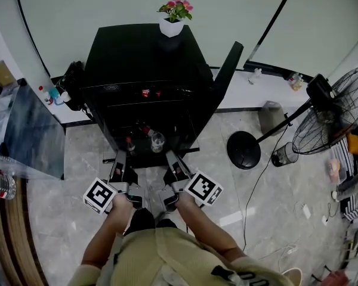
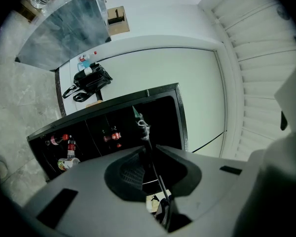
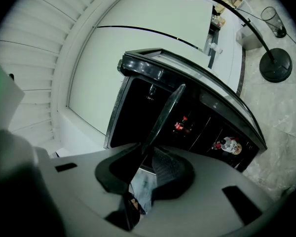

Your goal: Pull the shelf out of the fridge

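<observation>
Pinching the front edge of the glass shelf point(image 1: 147, 156) point(image 2: 147, 143) point(image 3: 164, 116), the left gripper point(image 1: 119, 157) point(image 2: 148, 156) and the right gripper point(image 1: 170, 156) point(image 3: 145, 158) each had their jaws clamped on it, one near each front corner. The glass shelf reached from them into the open black fridge point(image 1: 144, 58).

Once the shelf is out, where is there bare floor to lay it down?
Bare floor lies left of the person, between the glass table and the fridge. Crowded: the fan base and cable on the right; the shelf fills the fridge front.
</observation>
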`<state>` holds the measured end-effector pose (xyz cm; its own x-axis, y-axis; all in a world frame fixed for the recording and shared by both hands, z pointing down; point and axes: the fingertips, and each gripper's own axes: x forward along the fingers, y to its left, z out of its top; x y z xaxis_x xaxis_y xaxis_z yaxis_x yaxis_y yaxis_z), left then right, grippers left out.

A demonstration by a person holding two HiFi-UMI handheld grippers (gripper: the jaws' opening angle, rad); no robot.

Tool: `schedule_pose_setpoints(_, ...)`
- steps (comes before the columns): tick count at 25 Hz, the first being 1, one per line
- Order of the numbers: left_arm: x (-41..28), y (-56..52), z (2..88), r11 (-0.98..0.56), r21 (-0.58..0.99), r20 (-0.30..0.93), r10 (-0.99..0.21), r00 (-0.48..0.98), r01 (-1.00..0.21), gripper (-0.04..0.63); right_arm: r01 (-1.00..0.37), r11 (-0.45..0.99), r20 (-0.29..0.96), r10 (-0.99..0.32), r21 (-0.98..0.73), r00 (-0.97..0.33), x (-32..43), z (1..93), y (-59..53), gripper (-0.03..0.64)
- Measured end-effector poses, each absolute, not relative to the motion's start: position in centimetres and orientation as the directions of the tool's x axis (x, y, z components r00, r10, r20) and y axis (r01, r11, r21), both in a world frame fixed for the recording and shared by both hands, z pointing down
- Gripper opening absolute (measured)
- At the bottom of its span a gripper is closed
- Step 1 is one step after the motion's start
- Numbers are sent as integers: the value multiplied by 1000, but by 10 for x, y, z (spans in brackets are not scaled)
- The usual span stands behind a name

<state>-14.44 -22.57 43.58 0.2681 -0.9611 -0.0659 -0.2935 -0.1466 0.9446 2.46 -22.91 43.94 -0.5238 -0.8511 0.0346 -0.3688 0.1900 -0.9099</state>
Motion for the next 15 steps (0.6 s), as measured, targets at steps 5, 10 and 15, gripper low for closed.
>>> schedule_pose_setpoints(5, -143, -212, 427, -150, 946, -70, -960, 272, -288, 55, -359, 203, 23, -845, -911, -534, 26, 429, -216, 78)
schedule_pose_setpoints(10, -140, -197, 409, -180, 940, -98, -956, 278, -289, 56, -347, 223, 4, -837, -911, -548, 29, 414, -201, 78)
schedule_pose_setpoints(15, -136, -183, 393, -191, 938, -108, -954, 281, -288, 57, -328, 267, -34, -820, -906, -572, 31, 396, -189, 78)
